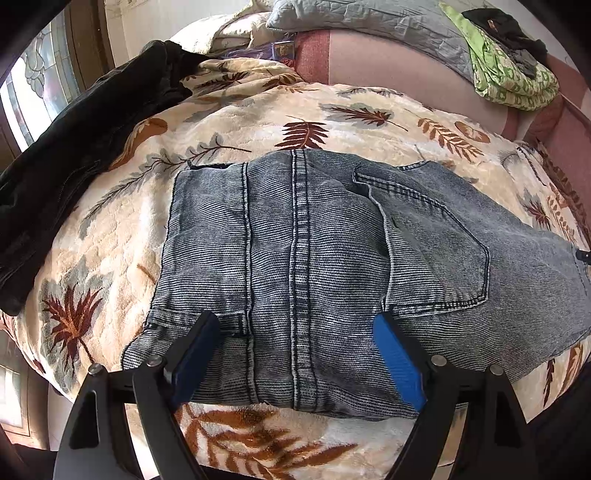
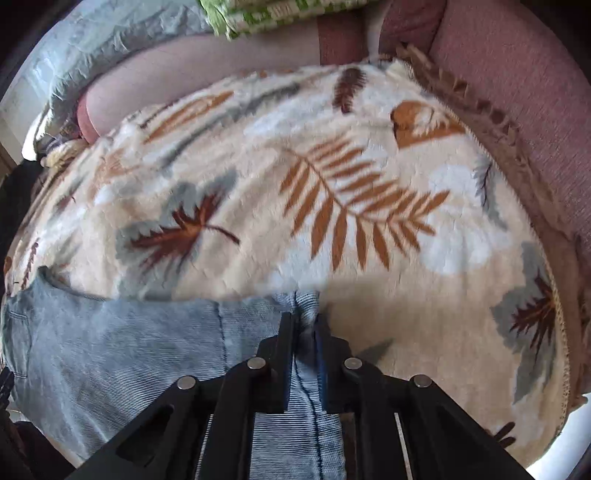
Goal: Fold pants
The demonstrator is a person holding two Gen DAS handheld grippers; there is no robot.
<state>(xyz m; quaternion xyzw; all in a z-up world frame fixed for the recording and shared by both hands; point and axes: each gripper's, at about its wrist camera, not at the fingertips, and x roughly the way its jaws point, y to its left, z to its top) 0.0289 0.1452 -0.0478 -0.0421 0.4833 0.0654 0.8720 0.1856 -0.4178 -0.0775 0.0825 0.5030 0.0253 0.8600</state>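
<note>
Grey-blue washed jeans (image 1: 314, 240) lie folded into a compact bundle on a leaf-patterned blanket (image 1: 258, 110), back pocket and centre seam facing up. My left gripper (image 1: 297, 319) hovers over the bundle's near edge. Its blue pads (image 1: 399, 362) stand wide apart, on either side of the seam, gripping nothing. In the right wrist view the jeans (image 2: 129, 350) fill the lower left. My right gripper (image 2: 304, 319) sits at their right end with its fingers almost together, pinching a narrow fold of denim along a seam.
A black garment (image 1: 74, 147) lies along the blanket's left edge. A grey quilted pillow (image 1: 369, 22) and green patterned cloth (image 1: 517, 77) rest on the pink sofa back (image 1: 388, 62). To the right of the jeans the blanket (image 2: 332, 184) reaches the sofa arm (image 2: 517, 74).
</note>
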